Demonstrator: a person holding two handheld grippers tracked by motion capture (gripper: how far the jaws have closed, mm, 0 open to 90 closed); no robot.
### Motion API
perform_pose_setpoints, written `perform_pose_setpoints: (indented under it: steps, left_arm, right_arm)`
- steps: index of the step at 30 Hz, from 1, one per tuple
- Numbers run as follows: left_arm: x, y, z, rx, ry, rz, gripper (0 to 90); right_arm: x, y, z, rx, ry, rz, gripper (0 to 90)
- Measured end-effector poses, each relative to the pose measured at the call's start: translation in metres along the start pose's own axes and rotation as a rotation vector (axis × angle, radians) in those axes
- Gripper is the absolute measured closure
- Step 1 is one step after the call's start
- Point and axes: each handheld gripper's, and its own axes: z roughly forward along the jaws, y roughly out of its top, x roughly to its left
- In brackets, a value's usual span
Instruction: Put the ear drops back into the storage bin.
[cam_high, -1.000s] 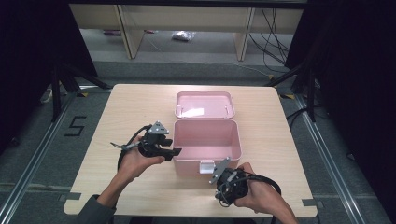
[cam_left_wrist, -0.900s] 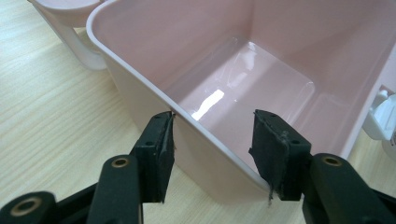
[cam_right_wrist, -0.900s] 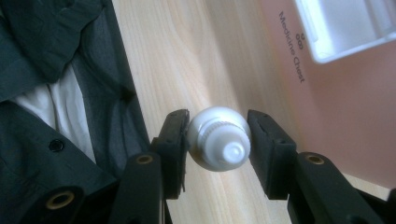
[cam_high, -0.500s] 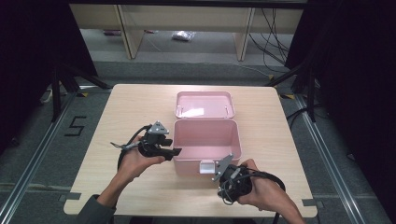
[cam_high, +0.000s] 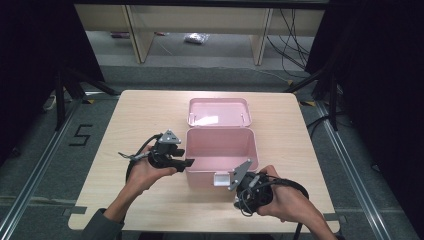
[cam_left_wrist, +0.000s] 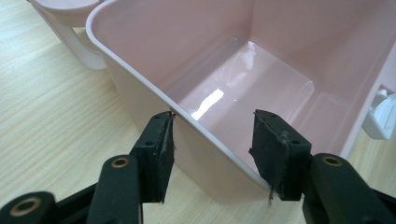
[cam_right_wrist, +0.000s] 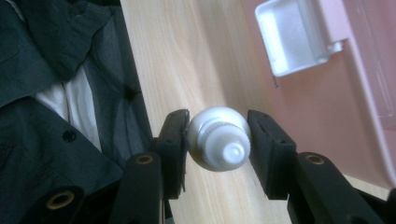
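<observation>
A pink plastic box (cam_high: 222, 150) stands open in the middle of the table, its lid (cam_high: 218, 111) laid back behind it. My left gripper (cam_high: 186, 162) is at the box's left wall. In the left gripper view it (cam_left_wrist: 212, 123) is open and straddles that wall (cam_left_wrist: 154, 88), one jaw outside, one inside the empty box. My right gripper (cam_high: 246, 197) is held low in front of the box, near its white latch (cam_high: 220, 179). In the right gripper view it (cam_right_wrist: 217, 123) is shut on a small white bottle (cam_right_wrist: 219, 140), screw cap towards the camera.
The wooden table (cam_high: 135, 120) has bare room left and right of the box. The white latch (cam_right_wrist: 296, 37) juts from the box's front wall. The person's dark sleeve and shirt (cam_right_wrist: 60, 93) lie just beyond the table's near edge.
The right hand has shifted slightly right and turned with the bottle in its gripper. The left gripper has stayed at the box wall.
</observation>
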Motion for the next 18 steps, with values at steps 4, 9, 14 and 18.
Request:
perform_pose_setpoints:
  steps: [4, 9, 14, 18]
  left_arm:
    - [0.000, 0.000, 0.000, 0.001, 0.000, 0.000, 48.5]
    - [0.000, 0.000, 0.000, 0.001, 0.001, 0.001, 48.5]
    - [-0.002, -0.001, -0.001, 0.009, 0.001, -0.025, 48.5]
    - [0.000, 0.000, 0.000, 0.000, -0.001, -0.001, 48.5]
  right_arm:
    - [-0.001, 0.002, -0.008, -0.010, -0.001, -0.015, 60.4]
    - [-0.004, 0.003, -0.017, -0.017, -0.012, -0.016, 60.3]
    - [-0.009, 0.008, -0.026, -0.040, -0.002, -0.041, 60.3]
    - [-0.012, 0.010, -0.037, -0.051, -0.009, -0.023, 60.4]
